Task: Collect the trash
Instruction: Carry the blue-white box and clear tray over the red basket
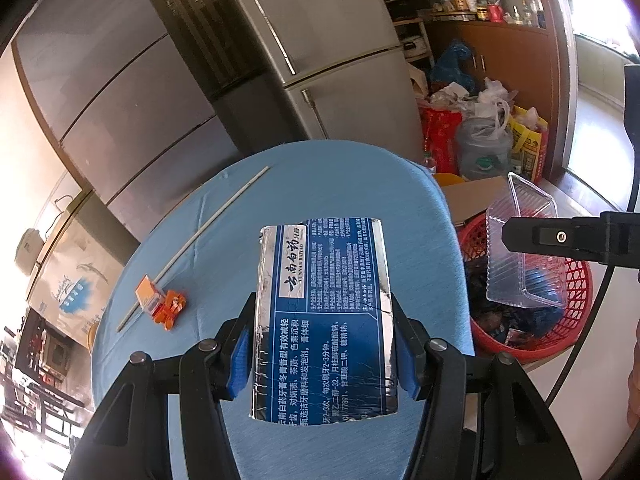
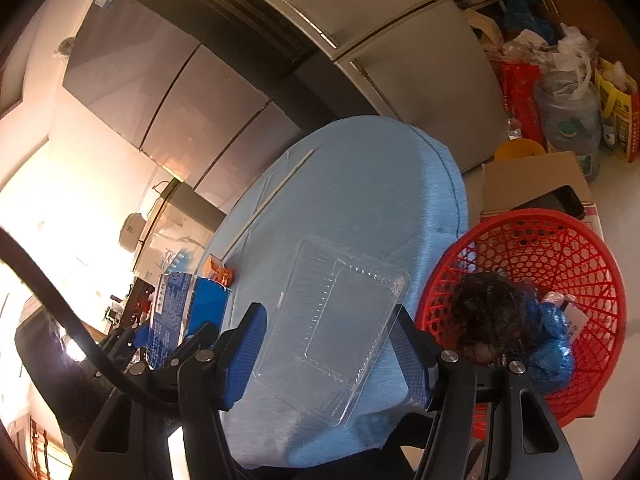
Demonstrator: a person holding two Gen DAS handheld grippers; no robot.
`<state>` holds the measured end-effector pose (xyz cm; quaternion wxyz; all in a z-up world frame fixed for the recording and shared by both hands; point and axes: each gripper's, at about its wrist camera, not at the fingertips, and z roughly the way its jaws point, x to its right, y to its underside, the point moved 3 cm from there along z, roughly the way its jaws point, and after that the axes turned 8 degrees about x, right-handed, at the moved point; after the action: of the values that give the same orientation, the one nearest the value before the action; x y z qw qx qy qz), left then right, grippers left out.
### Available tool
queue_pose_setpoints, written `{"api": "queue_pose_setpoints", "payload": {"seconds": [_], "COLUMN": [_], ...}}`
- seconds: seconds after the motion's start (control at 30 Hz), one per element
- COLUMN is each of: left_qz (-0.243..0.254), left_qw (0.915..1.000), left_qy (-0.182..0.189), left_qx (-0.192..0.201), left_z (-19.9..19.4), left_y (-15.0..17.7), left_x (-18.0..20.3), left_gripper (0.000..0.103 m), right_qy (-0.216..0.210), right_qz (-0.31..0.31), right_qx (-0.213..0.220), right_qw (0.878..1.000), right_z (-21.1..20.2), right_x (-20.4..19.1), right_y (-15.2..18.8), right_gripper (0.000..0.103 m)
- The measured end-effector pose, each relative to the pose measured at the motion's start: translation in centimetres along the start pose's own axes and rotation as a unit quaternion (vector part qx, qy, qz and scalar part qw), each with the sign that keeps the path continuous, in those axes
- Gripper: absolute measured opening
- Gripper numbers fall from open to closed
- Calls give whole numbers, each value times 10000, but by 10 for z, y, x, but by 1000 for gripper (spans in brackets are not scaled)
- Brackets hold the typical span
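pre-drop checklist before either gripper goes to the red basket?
1. Left gripper shut on the toothpaste box: ok, pads press both sides.
2. Right gripper shut on the clear plastic tray: ok, held by its edges.
3. Red basket has room: ok, dark clump and blue bag fill only part.
4. Tray fully over the basket: not ok in the right wrist view, mostly over the blue table.
5. Table cleared: not ok, orange wrapper and thin stick remain.
6. Black cable snag-free: cannot tell.
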<state>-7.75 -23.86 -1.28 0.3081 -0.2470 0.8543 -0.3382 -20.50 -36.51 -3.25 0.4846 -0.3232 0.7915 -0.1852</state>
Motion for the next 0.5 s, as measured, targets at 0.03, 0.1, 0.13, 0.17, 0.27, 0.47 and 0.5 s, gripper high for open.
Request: {"api": "queue_pose_setpoints", "payload": {"seconds": [0.03, 0.1, 0.13, 0.17, 0.27, 0.47, 0.5], "left_qz": [18, 63, 85, 113, 188, 298, 335], "left_qw": [10000, 10000, 9999, 9999, 9997, 9989, 9987], "left_qy": [14, 53, 67, 86, 147, 348, 373], "left_qx": [4, 15, 21, 30, 48, 74, 87], "left_z": [-1, -1, 0, 0, 1, 3, 3], "left_y": [0, -3, -6, -7, -13, -23, -24], "left_x": [2, 7, 10, 13, 22, 43, 47], "left_gripper": [60, 60, 60, 60, 60, 60, 60], "right_qy": [13, 41, 54, 64, 106, 220, 254], "right_qz": [17, 59, 81, 92, 161, 331, 360], "right_qx": [12, 44, 59, 72, 121, 230, 262], "right_qw": [10000, 10000, 9999, 9999, 9997, 9989, 9987], "right_z": [-1, -4, -6, -8, -13, -25, -27], "right_x": [2, 7, 10, 12, 21, 39, 43], "right_y": [-1, -2, -3, -3, -5, -9, -10], "right_gripper": [66, 66, 66, 66, 66, 66, 66]}}
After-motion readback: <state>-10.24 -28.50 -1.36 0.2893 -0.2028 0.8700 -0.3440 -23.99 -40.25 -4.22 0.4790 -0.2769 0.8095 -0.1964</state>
